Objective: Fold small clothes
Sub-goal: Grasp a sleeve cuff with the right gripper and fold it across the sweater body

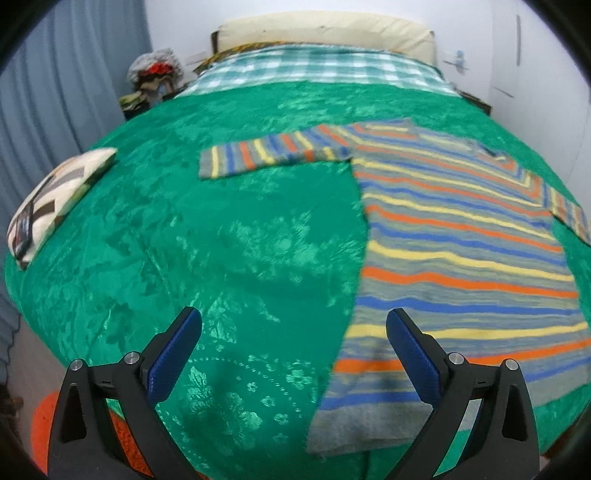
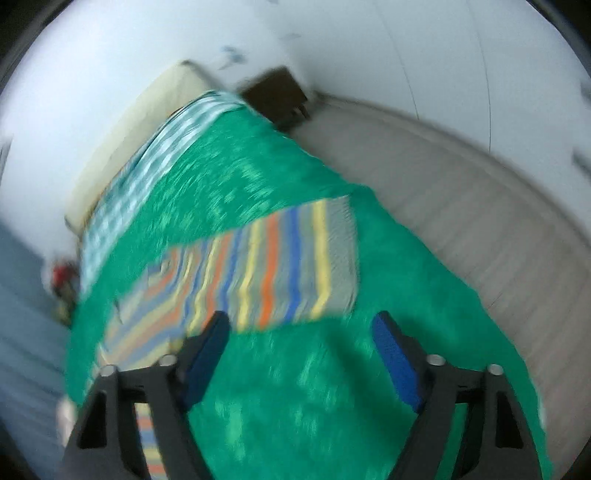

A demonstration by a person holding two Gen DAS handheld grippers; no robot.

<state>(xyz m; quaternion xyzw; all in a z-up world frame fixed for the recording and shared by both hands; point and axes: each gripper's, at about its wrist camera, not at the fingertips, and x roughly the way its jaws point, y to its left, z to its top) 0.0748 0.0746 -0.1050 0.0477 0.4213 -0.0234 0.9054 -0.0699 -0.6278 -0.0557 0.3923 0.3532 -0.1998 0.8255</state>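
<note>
Left wrist view. A striped sweater (image 1: 458, 236) is shown laid flat on the green bedspread (image 1: 229, 236) of a bed. One sleeve (image 1: 269, 157) is seen stretched out sideways from the body of the sweater, flat on the bedspread. The left gripper (image 1: 293, 352) is held above the bedspread just beside the sweater's hem, with its jaws wide apart and nothing between them; its right finger is seen in front of the sweater's lower edge. A checked blanket (image 1: 314, 72) and a cream headboard (image 1: 325, 31) are seen beyond the sweater. A patterned cushion (image 1: 55, 203) is seen well apart from the sweater, at the far side edge of the bed, and a pile of clothes (image 1: 155, 79) is seen by the curtain (image 1: 55, 92).

Right wrist view (blurred). The sweater's other sleeve (image 2: 295, 266) is shown lying flat on the bedspread. The right gripper (image 2: 299, 354) is held near the sleeve's end, jaws wide apart and empty. Pale flooring (image 2: 461, 206) is seen beside the bed.
</note>
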